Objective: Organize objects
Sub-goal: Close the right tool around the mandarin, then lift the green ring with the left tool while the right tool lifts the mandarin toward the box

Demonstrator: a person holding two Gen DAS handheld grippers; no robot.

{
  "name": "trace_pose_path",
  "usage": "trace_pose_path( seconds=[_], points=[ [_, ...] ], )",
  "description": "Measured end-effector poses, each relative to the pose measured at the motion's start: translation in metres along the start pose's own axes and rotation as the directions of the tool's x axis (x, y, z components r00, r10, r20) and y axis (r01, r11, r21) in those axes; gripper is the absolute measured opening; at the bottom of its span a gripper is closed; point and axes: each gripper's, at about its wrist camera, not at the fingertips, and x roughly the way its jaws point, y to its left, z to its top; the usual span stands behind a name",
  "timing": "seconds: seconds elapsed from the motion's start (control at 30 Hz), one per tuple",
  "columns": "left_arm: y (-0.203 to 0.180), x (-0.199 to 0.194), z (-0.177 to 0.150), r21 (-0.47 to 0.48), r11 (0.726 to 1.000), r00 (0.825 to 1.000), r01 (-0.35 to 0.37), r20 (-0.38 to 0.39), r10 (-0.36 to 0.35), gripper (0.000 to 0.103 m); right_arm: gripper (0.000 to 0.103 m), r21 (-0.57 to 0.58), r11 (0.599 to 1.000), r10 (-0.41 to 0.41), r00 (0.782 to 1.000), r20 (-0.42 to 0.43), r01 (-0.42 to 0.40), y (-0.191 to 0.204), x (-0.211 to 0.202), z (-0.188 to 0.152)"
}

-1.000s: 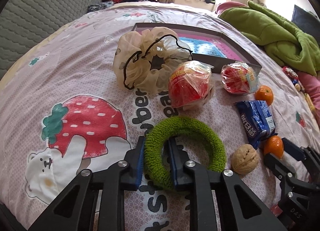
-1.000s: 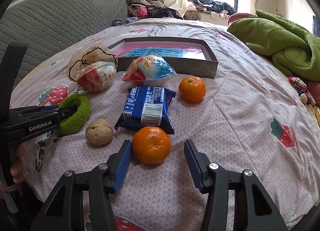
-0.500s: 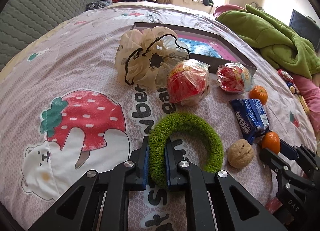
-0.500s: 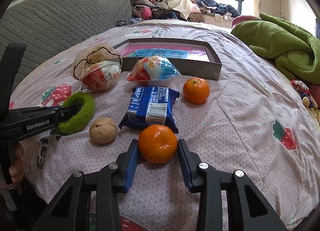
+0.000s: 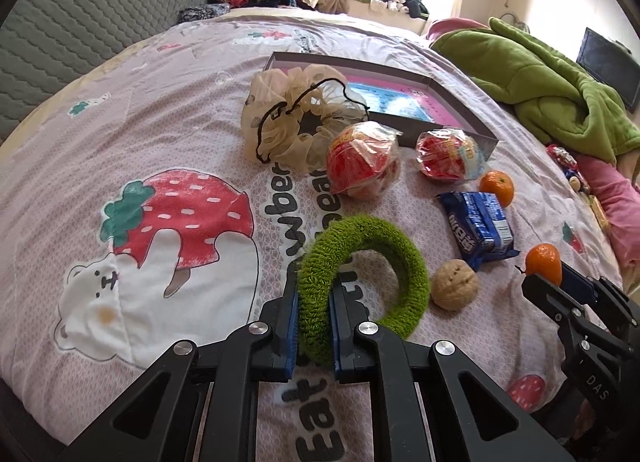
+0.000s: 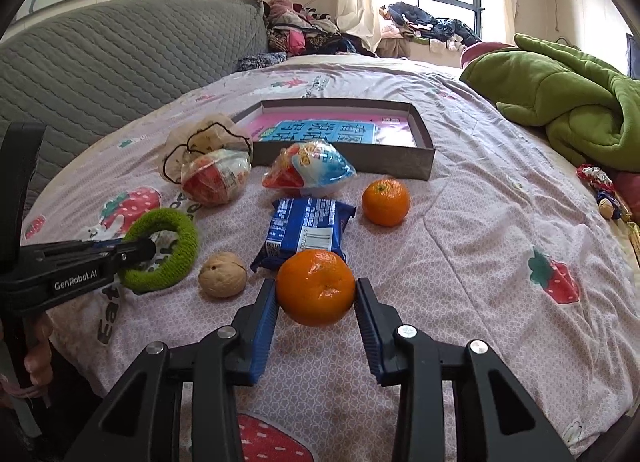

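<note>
Messy bedroom, and everything's spread on a bed with a pink strawberry-print quilt. The left tool is clamped tight on one side of a fuzzy green ring-shaped scrunchie, which tilts up off the quilt. The right tool has its blue pads pressed on both sides of a round orange tangerine, so that one's gripped too. Just left of the tangerine sits a tan walnut, and right behind it lies a blue snack packet. A second tangerine rests near the shallow grey box with a pink bottom. A beige frilly scrunchie and two plastic-wrapped red toys lie beside the box.
</note>
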Motion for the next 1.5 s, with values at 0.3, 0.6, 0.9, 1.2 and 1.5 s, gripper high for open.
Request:
trace_pose_path(
  seconds=[0.3,0.6,0.9,1.2,1.5],
  points=[
    [-0.016,-0.028,-0.002,0.01,1.0,0.999,0.013,0.045,-0.014,0.012,0.039,-0.009,1.0,0.019,0.999,0.045,-0.019,0.003,-0.012,0.004],
    [-0.03,-0.036,0.006,0.026,0.999,0.995,0.022,0.101,-0.025,0.012,0.039,-0.02,0.999,0.044,0.995,0.094,-0.043,0.001,-0.017,0.016],
    [-0.028,-0.026,0.018,0.017,0.999,0.994,0.033,0.107,-0.034,0.012,0.039,0.001,0.998,0.063,0.992,0.109,-0.064,-0.007,-0.006,0.031],
    [-0.022,-0.032,0.029,-0.008,0.999,0.99,0.046,0.133,-0.044,0.012,0.039,-0.007,0.996,0.085,0.989,0.122,-0.085,-0.006,-0.009,0.037],
    [-0.026,-0.046,0.05,-0.004,0.999,0.982,0.051,0.185,-0.05,0.012,0.039,-0.029,0.996,0.085,0.982,0.168,-0.081,-0.005,-0.015,0.059]
  ],
)
